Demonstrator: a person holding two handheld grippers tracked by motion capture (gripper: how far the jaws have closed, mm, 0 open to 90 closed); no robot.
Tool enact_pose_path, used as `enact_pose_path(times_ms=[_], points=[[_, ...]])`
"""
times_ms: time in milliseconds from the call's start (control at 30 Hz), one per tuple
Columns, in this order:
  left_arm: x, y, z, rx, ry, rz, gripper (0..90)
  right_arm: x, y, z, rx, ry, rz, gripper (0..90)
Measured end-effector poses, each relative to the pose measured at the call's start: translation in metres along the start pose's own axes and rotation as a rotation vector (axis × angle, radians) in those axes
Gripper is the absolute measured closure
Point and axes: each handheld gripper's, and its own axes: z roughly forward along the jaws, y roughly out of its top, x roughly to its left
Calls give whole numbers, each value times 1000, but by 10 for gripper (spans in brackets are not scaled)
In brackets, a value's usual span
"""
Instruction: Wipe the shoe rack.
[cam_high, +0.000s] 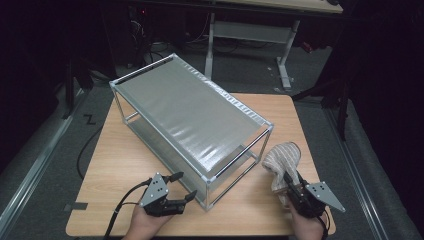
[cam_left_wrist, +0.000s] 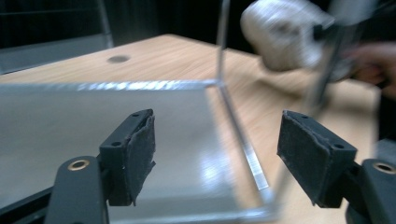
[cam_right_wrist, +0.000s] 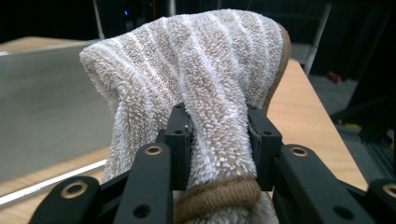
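Observation:
A beige and white striped towel (cam_high: 281, 159) with a brown hem is bunched up at the table's front right, and my right gripper (cam_high: 291, 186) is shut on it. Up close, the towel (cam_right_wrist: 201, 74) bulges above the right gripper (cam_right_wrist: 218, 140), with both pads pressed into its folds. My left gripper (cam_high: 183, 186) stands open near the front edge, just left of the near corner of a two-tier metal-framed rack (cam_high: 190, 120). Nothing lies between the left gripper's (cam_left_wrist: 215, 154) pads, and the rack's grey lower shelf (cam_left_wrist: 70, 121) lies ahead of them.
The rack spans the wooden table (cam_high: 125, 165) diagonally from back left to front right. A cable (cam_high: 85, 150) hangs off the left edge. A white-legged desk (cam_high: 250, 30) stands behind on the grey floor.

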Motion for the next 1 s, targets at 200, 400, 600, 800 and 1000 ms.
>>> enact_pose_path(times_ms=[200,400,600,800,1000], points=[[-28,0,13,17,-68,19,380,-2,-11,11,81,12,13,671],[-40,1,27,18,-50,42,554,4,-14,16,122,5,-7,665],[-43,0,33,-46,-25,56,727,1,-22,23,223,-31,-16,664],[-38,-1,27,-54,-33,74,790,3,-27,28,274,-35,-26,641],[-29,-6,17,-73,-20,39,793,7,-23,25,247,-11,-9,550]])
